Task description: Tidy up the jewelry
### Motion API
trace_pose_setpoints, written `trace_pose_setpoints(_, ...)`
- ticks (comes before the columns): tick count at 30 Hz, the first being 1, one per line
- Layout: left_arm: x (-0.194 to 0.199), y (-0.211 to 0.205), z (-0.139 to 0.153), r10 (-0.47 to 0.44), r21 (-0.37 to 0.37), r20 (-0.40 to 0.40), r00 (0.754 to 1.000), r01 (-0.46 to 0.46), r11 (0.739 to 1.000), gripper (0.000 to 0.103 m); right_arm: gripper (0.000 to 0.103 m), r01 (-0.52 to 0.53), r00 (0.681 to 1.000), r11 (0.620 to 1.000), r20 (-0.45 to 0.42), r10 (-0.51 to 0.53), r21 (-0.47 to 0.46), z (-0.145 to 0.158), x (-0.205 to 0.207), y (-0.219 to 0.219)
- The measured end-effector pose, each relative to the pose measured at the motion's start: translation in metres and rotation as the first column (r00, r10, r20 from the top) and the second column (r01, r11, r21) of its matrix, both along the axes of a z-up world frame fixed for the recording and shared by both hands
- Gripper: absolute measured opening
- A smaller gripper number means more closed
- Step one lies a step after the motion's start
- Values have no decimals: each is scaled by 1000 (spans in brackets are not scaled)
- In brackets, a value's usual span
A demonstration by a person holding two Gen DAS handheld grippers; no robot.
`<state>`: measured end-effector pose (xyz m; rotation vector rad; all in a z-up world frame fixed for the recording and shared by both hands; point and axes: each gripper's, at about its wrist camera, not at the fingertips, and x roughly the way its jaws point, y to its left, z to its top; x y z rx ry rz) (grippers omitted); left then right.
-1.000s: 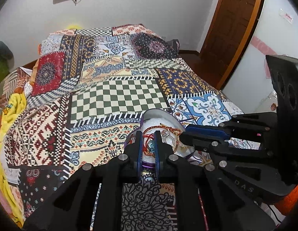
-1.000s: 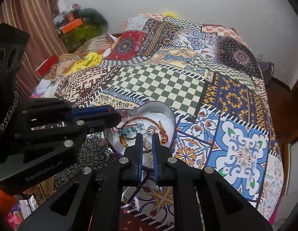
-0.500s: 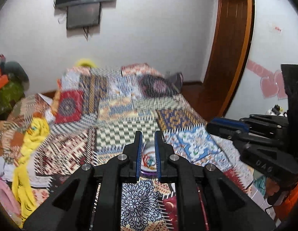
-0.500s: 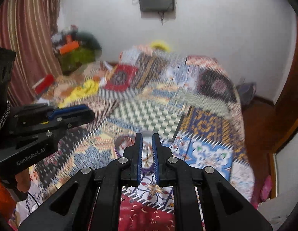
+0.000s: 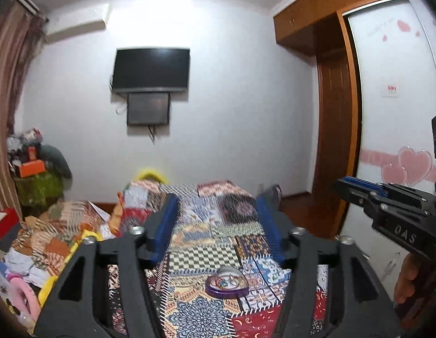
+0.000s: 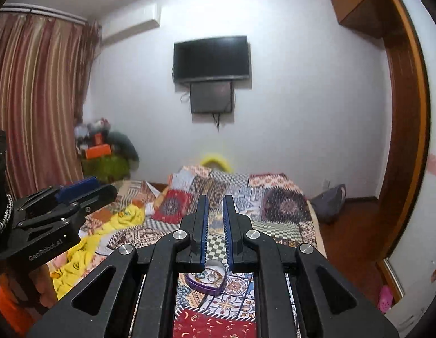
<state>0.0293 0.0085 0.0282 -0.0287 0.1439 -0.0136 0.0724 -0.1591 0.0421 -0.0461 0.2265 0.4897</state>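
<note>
A purple heart-shaped jewelry box (image 5: pixel 226 283) lies open on the patchwork bedspread (image 5: pixel 201 242), with several bracelets and rings inside. It also shows in the right wrist view (image 6: pixel 207 278). My left gripper (image 5: pixel 216 205) is wide open and empty, raised well above and behind the box. My right gripper (image 6: pixel 215 202) is slightly open with a narrow gap and empty, also raised back from the box. Each gripper shows at the edge of the other's view: the right one (image 5: pixel 386 202) and the left one (image 6: pixel 63 200).
A wall-mounted TV (image 5: pixel 151 69) hangs over the far end of the bed. Piled clothes and a yellow cloth (image 6: pixel 77 250) lie on the left side. A striped curtain (image 6: pixel 35 98) is at left, a wooden door (image 5: pixel 334 146) and wardrobe at right.
Both grippers have lifted up and pulled back from the jewelry box, which now looks small and far below. The left jaws have opened wide; the right jaws have opened slightly.
</note>
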Motion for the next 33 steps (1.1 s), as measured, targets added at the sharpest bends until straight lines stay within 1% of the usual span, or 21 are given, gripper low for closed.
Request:
trace_pose_setpoints(1, -3, -1, 1, 5, 1, 6, 1000, -5, 1000, 72, 31, 10, 1000, 1000, 14, -10, 0, 1, -5, 0)
trace_pose_setpoints(2, -7, -1, 1, 11, -1, 10, 1000, -11, 1000, 77, 42, 20, 999, 1000, 27, -20, 2, 1, -9, 0)
trace_pose_setpoints(3, -9, -2, 2, 19, -3, 13, 1000, -19, 1000, 89, 62, 33, 999, 999, 44, -33, 9, 1, -13, 0)
trace_pose_setpoints(4, -11, -3, 1, 30, -4, 15, 999, -30, 1000, 97, 73, 51, 996, 999, 69, -52, 21, 0, -18, 0)
trace_pose_setpoints(5, -13, -3, 1, 40, -6, 19, 999, -40, 999, 99, 75, 63, 994, 998, 83, -65, 25, 0, -21, 0)
trace_pose_setpoints(7, -16, -4, 0, 54, -4, 18, 998, -54, 999, 99, 87, 81, 992, 996, 96, -83, 21, -1, -23, 3)
trace_pose_setpoints(8, -17, -4, -1, 57, 0, 15, 998, -57, 998, 99, 89, 88, 991, 996, 98, -90, 23, -1, -24, 4)
trace_pose_setpoints(10, -17, -4, -2, 61, 5, 11, 998, -62, 998, 99, 100, 98, 990, 995, 99, -101, 32, -3, -25, 4)
trace_pose_setpoints(12, -17, -4, -4, 66, 5, 7, 998, -66, 998, 99, 103, 110, 989, 993, 98, -113, 40, -4, -25, 4)
trace_pose_setpoints(22, -23, 3, -8, 79, -19, -5, 997, -79, 997, 99, 103, 123, 987, 992, 97, -125, 30, -5, -41, -5)
trace_pose_setpoints(33, -19, 3, -12, 92, -21, -25, 995, -93, 995, 101, 103, 131, 987, 991, 88, -132, 24, -7, -38, -6)
